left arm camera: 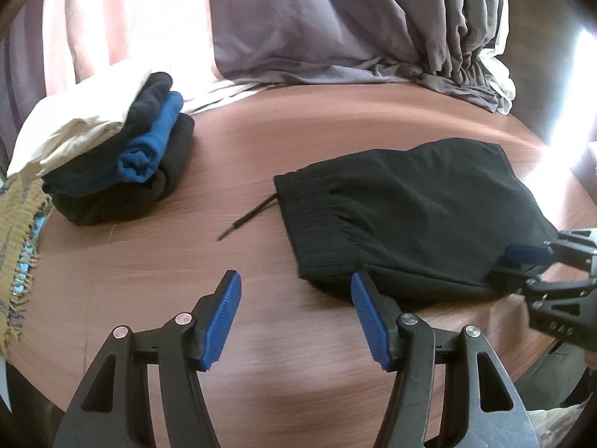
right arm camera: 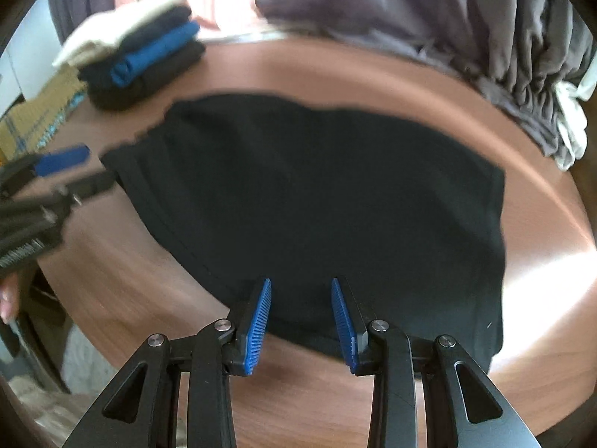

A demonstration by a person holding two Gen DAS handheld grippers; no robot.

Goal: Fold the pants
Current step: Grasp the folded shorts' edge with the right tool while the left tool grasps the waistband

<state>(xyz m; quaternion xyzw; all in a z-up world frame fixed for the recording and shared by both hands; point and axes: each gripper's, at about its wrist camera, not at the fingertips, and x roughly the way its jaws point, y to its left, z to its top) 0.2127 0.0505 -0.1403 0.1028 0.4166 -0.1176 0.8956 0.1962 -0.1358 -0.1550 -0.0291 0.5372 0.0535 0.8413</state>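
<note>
Left wrist view shows me the left gripper (left arm camera: pixel 296 295) with its blue-padded fingers (left arm camera: pixel 220 321) spread wide and holding nothing, hovering over the brown bench (left arm camera: pixel 224 261). One finger tip sits right at the near corner of the black pants (left arm camera: pixel 410 216), at the elastic waistband; I cannot tell whether it touches the cloth. The pants lie folded into a compact bundle on the right half of the bench, and a black drawstring (left arm camera: pixel 248 216) trails out from the waistband across the bare wood. At the far right of this view the right gripper (left arm camera: pixel 522 261) is at the near edge of the bundle, its blue pad against the fabric.

On the left rear of the bench I see a stack of folded clothes (left arm camera: pixel 149 156): dark pieces, a blue one, and a cream one on top. Grey curtains (left arm camera: pixel 335 30) hang behind.

From the right wrist view, somewhat blurred, the right gripper's fingers (right arm camera: pixel 257 324) stand apart, straddling the near hem of the pants (right arm camera: pixel 317 194) without pinching it. The left gripper (right arm camera: pixel 71 171) comes in from the left edge, beside the waistband corner.
</note>
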